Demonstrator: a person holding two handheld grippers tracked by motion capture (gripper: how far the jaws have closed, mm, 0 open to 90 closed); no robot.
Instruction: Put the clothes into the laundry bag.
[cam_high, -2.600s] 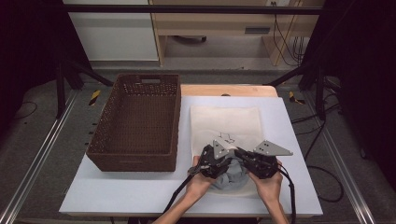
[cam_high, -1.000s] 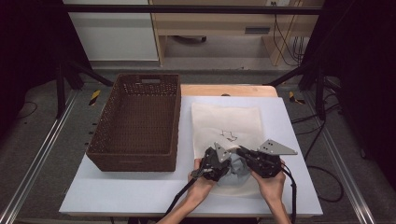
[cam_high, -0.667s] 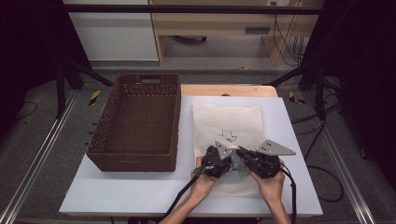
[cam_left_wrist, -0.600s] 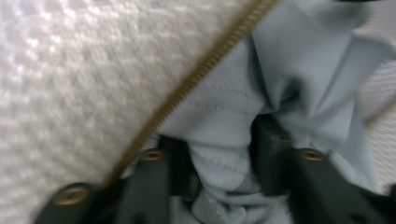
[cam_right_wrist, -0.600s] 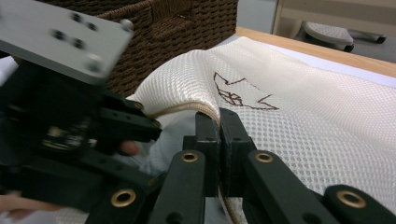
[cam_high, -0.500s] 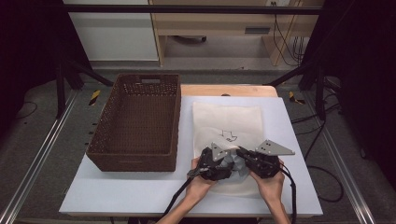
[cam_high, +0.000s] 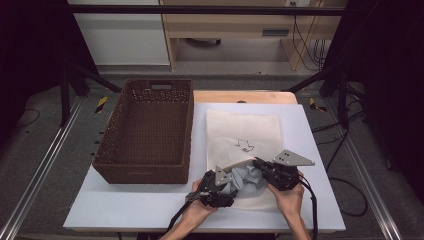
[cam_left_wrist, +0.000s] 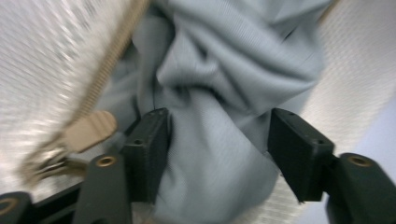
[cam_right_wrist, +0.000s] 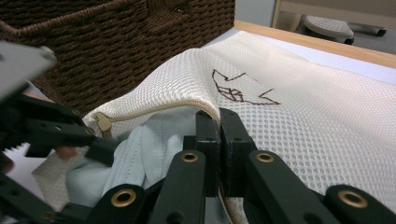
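While pinching the mesh laundry bag's (cam_high: 243, 135) zipped edge at the mouth, holds it lifted off the white table (cam_high: 310, 165).
Right gripper (cam_right_wrist: 218, 122) clamped tight on that cream rim; left gripper (cam_left_wrist: 217, 140) at 8 o'clock of it, jaws just parted and standing loosely around a bunched grey garment (cam_left_wrist: 224, 84) spilling from the bag mouth, pads not pressing. Bag lying flat at 3 o'clock of the brown wicker basket (cam_high: 145, 131), just beside it.

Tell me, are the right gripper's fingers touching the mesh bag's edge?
Touching. In the right gripper view, the right gripper has its fingers pinched shut on the zippered edge of the mesh bag, lifting it.
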